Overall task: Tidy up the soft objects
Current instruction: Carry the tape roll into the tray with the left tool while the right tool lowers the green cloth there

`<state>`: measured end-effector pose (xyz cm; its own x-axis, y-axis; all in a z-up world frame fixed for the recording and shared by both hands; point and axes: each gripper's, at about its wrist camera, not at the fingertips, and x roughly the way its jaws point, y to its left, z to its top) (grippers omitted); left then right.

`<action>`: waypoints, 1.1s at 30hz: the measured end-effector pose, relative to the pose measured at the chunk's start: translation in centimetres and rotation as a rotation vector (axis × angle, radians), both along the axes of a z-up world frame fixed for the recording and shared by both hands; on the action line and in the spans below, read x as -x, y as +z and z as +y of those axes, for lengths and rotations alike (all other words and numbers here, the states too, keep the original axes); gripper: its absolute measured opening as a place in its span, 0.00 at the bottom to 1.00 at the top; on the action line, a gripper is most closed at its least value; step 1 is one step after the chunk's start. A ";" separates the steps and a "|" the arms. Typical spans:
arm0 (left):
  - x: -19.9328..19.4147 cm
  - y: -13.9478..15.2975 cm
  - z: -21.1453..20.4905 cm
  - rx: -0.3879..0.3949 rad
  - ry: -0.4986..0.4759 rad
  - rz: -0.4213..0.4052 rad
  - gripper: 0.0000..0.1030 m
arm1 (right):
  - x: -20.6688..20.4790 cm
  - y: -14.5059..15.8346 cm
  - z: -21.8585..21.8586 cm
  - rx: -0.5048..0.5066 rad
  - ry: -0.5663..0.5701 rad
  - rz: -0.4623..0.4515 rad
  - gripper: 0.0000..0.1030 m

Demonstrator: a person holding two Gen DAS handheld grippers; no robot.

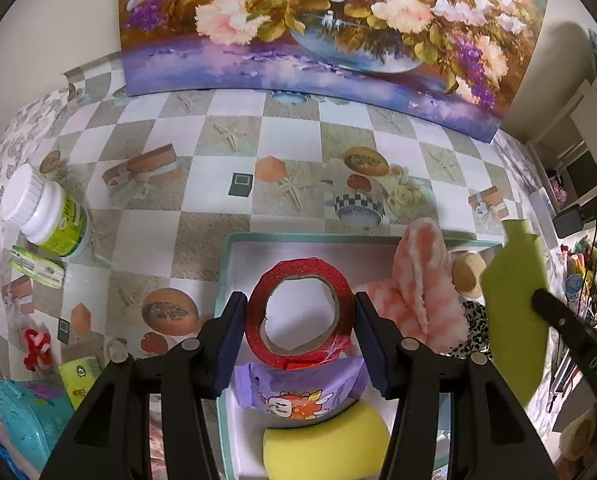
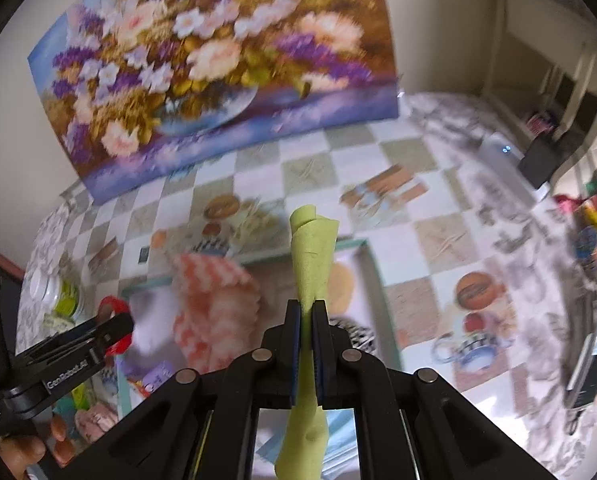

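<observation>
Checkered table (image 1: 202,128): one tape roll (image 1: 300,314), one green cloth (image 2: 312,264).

Left gripper (image 1: 300,328) tilts steeply down, jaws half-spread and clamped on something — right gripper (image 2: 307,320) likewise down, pinched nearly closed.

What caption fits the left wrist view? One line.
Left hand-held gripper holds red tape over the tray of soft things.
</observation>
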<state>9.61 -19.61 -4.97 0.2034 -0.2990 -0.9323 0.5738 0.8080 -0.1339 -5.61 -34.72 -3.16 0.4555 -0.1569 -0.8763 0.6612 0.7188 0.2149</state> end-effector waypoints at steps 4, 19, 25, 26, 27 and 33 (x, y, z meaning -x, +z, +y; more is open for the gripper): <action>0.1 -0.5 -0.2 -0.004 -0.004 0.004 0.54 | -0.4 -1.5 0.3 -0.031 0.011 0.022 0.06; -0.4 -1.4 -0.3 -0.034 0.006 0.015 0.62 | -1.1 -2.5 0.5 -0.060 0.020 0.039 0.09; -0.4 0.3 0.0 -0.034 -0.001 -0.018 0.63 | -1.4 -1.4 0.9 -0.031 0.029 0.042 0.09; -0.4 0.5 0.0 -0.035 -0.001 -0.022 0.63 | -1.4 -1.3 0.9 -0.028 0.031 0.041 0.09; -0.4 0.7 0.1 -0.036 0.002 -0.026 0.63 | -1.4 -1.1 1.0 -0.023 0.031 0.040 0.09; -0.8 1.3 0.8 -0.034 0.024 -0.034 0.63 | -1.5 -0.8 1.3 -0.008 0.037 0.049 0.09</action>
<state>10.39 -18.85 -3.68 0.2418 -0.2616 -0.9344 0.5583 0.8251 -0.0865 -4.14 -33.40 -3.94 0.4174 -0.1332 -0.8989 0.6438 0.7415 0.1890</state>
